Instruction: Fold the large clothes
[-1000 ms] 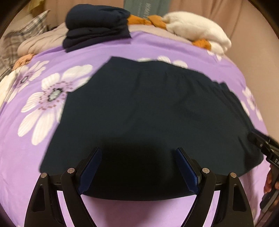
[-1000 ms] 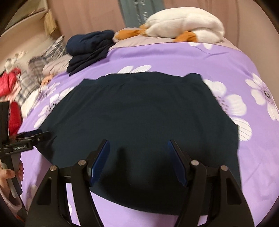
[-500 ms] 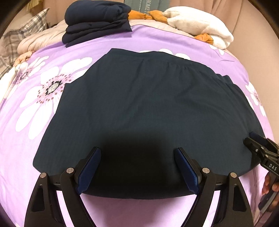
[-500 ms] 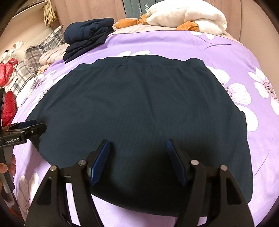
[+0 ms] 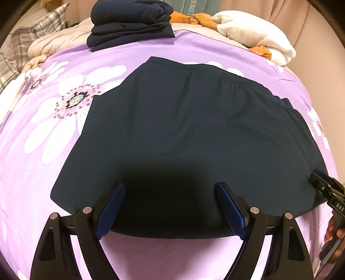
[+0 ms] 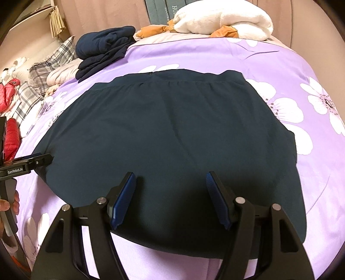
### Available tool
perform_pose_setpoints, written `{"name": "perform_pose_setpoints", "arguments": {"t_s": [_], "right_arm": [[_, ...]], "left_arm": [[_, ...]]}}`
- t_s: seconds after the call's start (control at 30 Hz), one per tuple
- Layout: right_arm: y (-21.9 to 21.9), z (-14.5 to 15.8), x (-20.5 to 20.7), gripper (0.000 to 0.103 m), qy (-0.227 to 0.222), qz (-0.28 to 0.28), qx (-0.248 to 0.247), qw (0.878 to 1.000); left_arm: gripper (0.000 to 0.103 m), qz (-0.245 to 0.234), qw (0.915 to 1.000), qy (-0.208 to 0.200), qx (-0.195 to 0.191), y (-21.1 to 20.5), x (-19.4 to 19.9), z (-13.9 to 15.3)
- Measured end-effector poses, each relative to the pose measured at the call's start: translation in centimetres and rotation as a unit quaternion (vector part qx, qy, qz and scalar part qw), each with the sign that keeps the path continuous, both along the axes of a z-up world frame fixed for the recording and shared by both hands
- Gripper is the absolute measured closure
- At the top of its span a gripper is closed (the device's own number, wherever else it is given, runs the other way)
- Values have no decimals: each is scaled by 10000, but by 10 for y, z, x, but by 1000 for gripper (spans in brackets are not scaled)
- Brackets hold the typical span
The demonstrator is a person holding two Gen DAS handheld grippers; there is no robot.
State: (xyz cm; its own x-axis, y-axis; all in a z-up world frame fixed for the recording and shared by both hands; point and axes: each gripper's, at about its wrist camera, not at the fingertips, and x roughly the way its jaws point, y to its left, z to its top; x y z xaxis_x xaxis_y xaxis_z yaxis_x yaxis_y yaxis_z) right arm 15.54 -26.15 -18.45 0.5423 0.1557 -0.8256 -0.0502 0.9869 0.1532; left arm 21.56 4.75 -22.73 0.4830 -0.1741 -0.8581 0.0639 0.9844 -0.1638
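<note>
Dark navy garment point(image 5: 194, 133): matt cloth, fine weave, gathered at far waistband. Purple floral bedsheet point(image 5: 43, 150): smooth cloth w/ slight sheen. Left gripper point(image 5: 170, 206): black matt plastic, ribbed blue pads point(image 5: 111, 212), metal pins. Far plush toy point(image 6: 224, 19): fuzzy white pile.

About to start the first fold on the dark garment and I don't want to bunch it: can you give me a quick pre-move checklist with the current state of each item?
1. Left gripper open, holding nothing: ok.
2. Right gripper open, holding nothing: ok.
3. Dark garment spread flat on the purple floral bedspread, only faint creases: ok.
4. Both grippers at the garment's near hem, one toward each end: ok.
5. Fold path clear: the stack of folded dark clothes and the white plush toy lie apart, beyond the waistband: ok.
6. Fingers touching the cloth yet: cannot tell.
</note>
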Motion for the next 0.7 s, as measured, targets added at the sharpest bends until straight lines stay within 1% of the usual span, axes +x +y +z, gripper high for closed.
{"name": "perform_pose_setpoints", "arguments": {"t_s": [0.07, 0.17, 0.27, 0.4, 0.7], "right_arm": [[-2, 0, -1, 36, 4, -37, 8, 10000], [-8, -2, -2, 35, 72, -208, -162, 9996], [-20, -3, -5, 35, 88, -325, 3, 9994], [-30, -3, -9, 35, 74, -446, 63, 9990], [-36, -4, -14, 35, 82, -562, 69, 9984]], "left_arm": [[18, 16, 10000, 5, -9, 2, -1, 0], [18, 43, 10000, 18, -25, 4, -2, -1], [18, 60, 10000, 24, -16, 5, -3, -1], [18, 93, 10000, 32, -4, 7, -4, 0], [18, 150, 9999, 34, -23, 12, -9, 0]]}}
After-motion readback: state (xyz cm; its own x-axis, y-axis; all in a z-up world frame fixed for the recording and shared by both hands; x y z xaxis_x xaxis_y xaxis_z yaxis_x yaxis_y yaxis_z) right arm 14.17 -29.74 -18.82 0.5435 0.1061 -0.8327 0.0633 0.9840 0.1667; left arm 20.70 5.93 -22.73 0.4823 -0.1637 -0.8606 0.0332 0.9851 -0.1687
